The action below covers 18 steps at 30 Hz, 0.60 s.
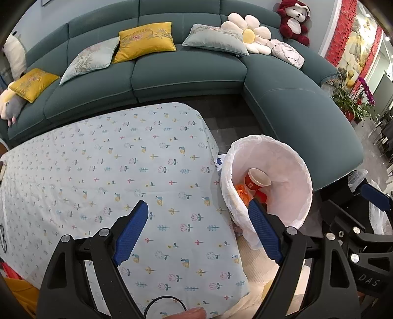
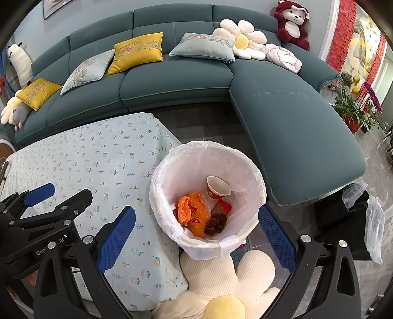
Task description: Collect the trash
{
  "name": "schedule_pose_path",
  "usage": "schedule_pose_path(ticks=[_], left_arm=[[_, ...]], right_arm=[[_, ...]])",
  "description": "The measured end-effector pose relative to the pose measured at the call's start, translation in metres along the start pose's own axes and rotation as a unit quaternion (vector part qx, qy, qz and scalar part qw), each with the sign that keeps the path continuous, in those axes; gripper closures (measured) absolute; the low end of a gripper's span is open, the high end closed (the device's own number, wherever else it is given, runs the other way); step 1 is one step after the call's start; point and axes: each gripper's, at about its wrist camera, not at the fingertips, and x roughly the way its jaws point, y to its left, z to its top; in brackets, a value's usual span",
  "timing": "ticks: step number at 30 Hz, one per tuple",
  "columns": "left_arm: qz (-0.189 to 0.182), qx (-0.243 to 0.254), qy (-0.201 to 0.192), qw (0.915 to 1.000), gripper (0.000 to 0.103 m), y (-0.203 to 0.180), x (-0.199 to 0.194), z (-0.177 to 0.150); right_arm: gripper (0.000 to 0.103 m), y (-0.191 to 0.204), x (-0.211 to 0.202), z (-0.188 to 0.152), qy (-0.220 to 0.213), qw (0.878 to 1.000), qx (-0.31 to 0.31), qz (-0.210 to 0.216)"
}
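Hovering over the near edge of a desk [image 1: 103,171] draped in a pale blue cloth printed with small flowers, the left gripper [image 1: 197,218] with black arms and blue ribbed pads, spread wide, nothing between the pads. Just to its right, the right gripper [image 2: 196,225], same build, likewise gaping and empty, framing a round white bin [image 2: 208,247] lined with a thin translucent plastic bag. Directly under that gripper, close to the lens, a cream ribbed flower-shaped cushion with a yellow centre [image 2: 248,270], touching the foot of the bin. Inside the bin, lying at the bottom: a crumpled orange plastic wrapper with red print [image 2: 192,216], a brown crinkled paper cup-liner [image 2: 216,227], a flat red card packet [image 2: 223,206] and a red paper cup with a white interior [image 2: 217,187], tipped on its side. Bin standing on the floor right beside the desk's corner. Off to the right, black bags and bubble wrap [image 2: 373,220] on the floor. Farther back, a long teal corner sofa [image 2: 289,117] with yellow and pale green cushions, a white daisy pillow [image 2: 239,39] and a dark red plush bear [image 2: 292,23].
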Motion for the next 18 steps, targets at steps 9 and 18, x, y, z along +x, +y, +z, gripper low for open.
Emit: schedule_pose_path(ticks=[9,18], left_arm=[[0.002,0.011,-0.004,0.9999,0.024,-0.0056,-0.0013,0.0010],[0.007,0.012,-0.003,0.9999,0.024,-0.0061,-0.0003,-0.0002]], right_arm=[[0.007,-0.0022,0.0008,-0.0026,0.002,1.000,0.001,-0.001],[0.007,-0.0031,0.0006,-0.0018,0.003,1.000,0.002,-0.002]])
